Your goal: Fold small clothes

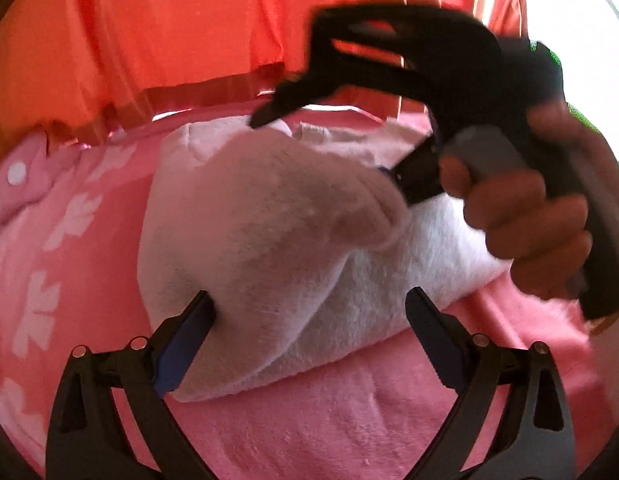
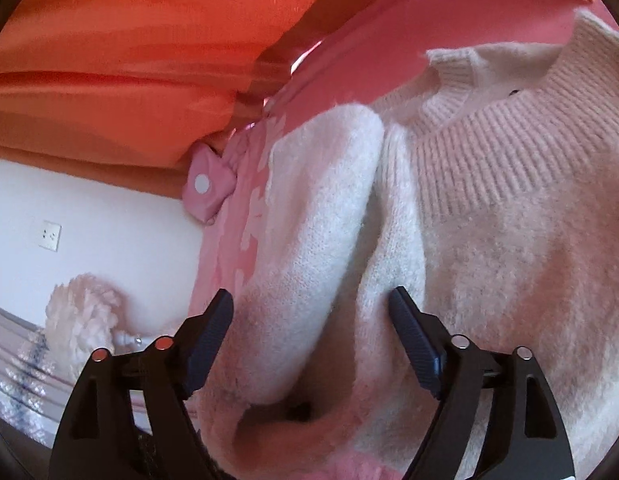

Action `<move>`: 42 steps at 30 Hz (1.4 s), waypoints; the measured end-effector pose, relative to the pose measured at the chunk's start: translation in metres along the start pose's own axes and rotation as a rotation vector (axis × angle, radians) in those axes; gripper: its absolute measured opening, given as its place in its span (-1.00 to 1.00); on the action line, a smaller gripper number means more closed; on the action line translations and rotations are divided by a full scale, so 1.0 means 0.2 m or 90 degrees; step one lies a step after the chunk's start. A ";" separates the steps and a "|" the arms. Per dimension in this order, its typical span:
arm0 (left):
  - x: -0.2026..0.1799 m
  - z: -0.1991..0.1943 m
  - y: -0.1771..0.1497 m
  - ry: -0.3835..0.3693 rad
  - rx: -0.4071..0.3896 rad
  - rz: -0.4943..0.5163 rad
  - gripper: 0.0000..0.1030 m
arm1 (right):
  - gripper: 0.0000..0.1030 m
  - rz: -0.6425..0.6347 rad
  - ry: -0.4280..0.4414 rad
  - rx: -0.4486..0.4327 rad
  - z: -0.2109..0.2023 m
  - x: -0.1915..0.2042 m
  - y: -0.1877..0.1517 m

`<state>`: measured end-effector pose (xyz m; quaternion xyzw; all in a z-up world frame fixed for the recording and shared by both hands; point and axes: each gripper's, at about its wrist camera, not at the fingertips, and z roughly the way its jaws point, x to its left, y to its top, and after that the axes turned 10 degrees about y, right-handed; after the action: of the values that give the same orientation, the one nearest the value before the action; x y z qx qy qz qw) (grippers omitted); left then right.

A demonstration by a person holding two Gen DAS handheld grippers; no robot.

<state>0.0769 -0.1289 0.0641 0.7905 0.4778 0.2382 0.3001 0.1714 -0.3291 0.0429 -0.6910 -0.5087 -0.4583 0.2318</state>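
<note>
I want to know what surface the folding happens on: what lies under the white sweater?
The white sweater lies on a pink blanket with pale leaf shapes, which shows around its edges. Whatever is directly beneath the sweater is covered.

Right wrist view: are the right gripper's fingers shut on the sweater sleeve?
No. The right gripper stands open: its fingers sit wide apart on either side of the sleeve, with gaps showing.

Curtain: orange fabric (image 2: 121, 60) hangs behind the bed, sunlit and glowing.
Wall: pale cream (image 2: 121, 240), carrying a white socket plate (image 2: 50, 235).
Bed cover: pink blanket (image 1: 329, 420) with white leaf shapes.
Light: bright daylight at the upper right of the left wrist view.
</note>
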 end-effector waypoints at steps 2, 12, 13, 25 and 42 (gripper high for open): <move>-0.01 0.00 -0.01 0.000 -0.001 -0.001 0.81 | 0.63 0.006 0.000 0.008 0.03 0.00 0.01; 0.03 -0.06 -0.02 -0.019 -0.042 -0.033 0.81 | -0.76 -0.042 -0.025 -0.046 0.03 0.09 0.03; 0.04 -0.08 -0.01 -0.030 -0.050 -0.045 0.81 | -0.77 -0.069 -0.025 -0.070 -0.04 0.14 0.02; 0.06 -0.06 -0.01 -0.031 -0.031 -0.071 0.82 | 0.45 -0.023 -0.080 -0.091 -0.21 -0.04 -0.01; 0.19 -0.11 0.00 -0.042 -0.030 -0.180 0.88 | -0.69 -0.222 -0.124 -0.246 -0.64 0.40 -0.09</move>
<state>0.0779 -0.0891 0.0835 0.7155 0.5685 0.1785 0.3646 0.1088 -0.3830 0.1703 -0.6648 -0.5433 -0.5114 -0.0365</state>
